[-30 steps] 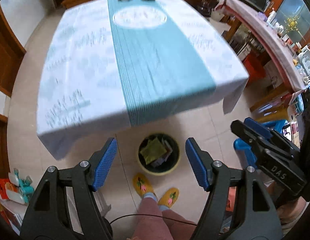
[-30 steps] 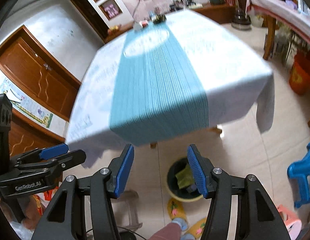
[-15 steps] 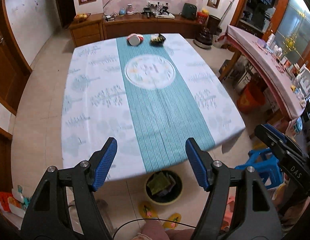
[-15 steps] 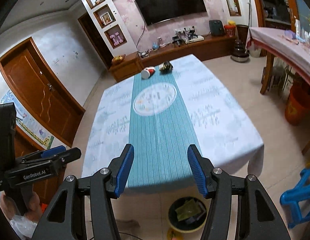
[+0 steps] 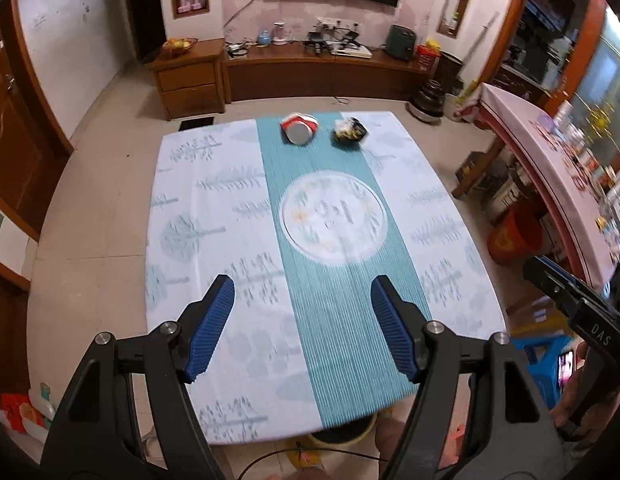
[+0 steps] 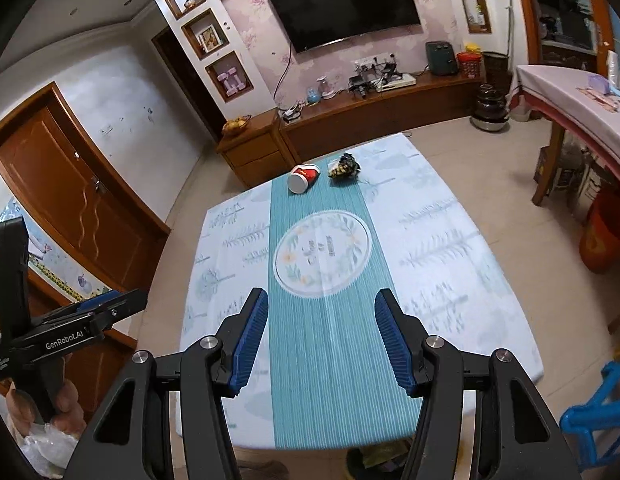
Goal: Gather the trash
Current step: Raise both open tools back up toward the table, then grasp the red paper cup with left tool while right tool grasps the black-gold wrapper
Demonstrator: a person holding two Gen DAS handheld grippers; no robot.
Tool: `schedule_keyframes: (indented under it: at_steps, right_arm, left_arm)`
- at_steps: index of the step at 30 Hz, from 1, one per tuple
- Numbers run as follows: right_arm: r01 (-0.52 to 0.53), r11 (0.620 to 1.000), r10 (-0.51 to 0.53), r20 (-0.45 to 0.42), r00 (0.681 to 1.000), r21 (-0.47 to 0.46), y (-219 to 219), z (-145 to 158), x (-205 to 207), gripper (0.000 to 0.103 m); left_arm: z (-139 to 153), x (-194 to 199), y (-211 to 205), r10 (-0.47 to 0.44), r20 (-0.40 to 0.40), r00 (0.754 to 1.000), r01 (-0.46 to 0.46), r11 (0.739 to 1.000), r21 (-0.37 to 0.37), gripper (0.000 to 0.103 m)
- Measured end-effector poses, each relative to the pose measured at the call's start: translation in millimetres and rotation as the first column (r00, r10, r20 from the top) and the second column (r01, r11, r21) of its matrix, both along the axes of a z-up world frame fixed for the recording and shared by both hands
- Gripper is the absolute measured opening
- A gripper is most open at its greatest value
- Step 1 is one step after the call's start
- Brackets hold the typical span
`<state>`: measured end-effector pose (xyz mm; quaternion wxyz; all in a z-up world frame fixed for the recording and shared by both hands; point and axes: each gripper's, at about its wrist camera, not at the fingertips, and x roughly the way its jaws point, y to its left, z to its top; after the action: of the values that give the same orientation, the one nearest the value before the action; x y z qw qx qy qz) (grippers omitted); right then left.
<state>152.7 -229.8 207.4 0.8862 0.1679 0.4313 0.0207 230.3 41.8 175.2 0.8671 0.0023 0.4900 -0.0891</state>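
A red and white paper cup lies on its side at the far end of the table. Beside it, to the right, sits a crumpled dark and yellow wrapper. Both rest on the teal runner of the tablecloth. My left gripper is open and empty, high above the table's near end. My right gripper is open and empty too. A yellow-rimmed trash bin peeks out under the table's near edge.
A wooden TV cabinet lines the far wall. To the right stands a side table with a pink cloth, an orange bucket and a blue plastic stool. A wooden door is at left.
Both grippers have risen and drawn back from over the bin, so the whole table with cup and wrapper now shows. The bin has slid almost out of view below. Jaws unchanged.
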Motion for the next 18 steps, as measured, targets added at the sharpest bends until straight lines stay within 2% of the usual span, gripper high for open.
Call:
schedule_keyframes:
  at_steps: [6, 11, 14, 18]
  right_arm:
    - [-0.079, 0.995, 0.081, -0.05, 0.995, 0.054, -30.3, -18.6, 134.1, 0.057]
    - [-0.145, 0.983, 0.156, -0.085, 0.984, 0.115, -61.4, -49.5, 253.5, 0.057]
    - [-0.175, 0.973, 0.195, -0.132, 0.972, 0.147, -81.5, -82.4, 333.8, 0.057]
    - [-0.193, 0.969, 0.219, -0.176, 0.96, 0.152, -98.8, -133.1, 421.7, 0.057]
  left_arm:
    - [-7.1, 99.5, -14.5, 0.118, -0.012, 0.993, -0.117, 0.993, 0.032, 0.068]
    - [-24.5, 193.5, -39.7, 0.203, -0.079, 0.976, -0.202, 0.979, 0.01, 0.068]
    - [-45.8, 254.3, -57.4, 0.227, -0.118, 0.967, -0.227, 0.974, 0.006, 0.068]
    - [-92.9, 330.5, -69.4, 0.265, -0.199, 0.943, -0.27, 0.963, 0.003, 0.068]
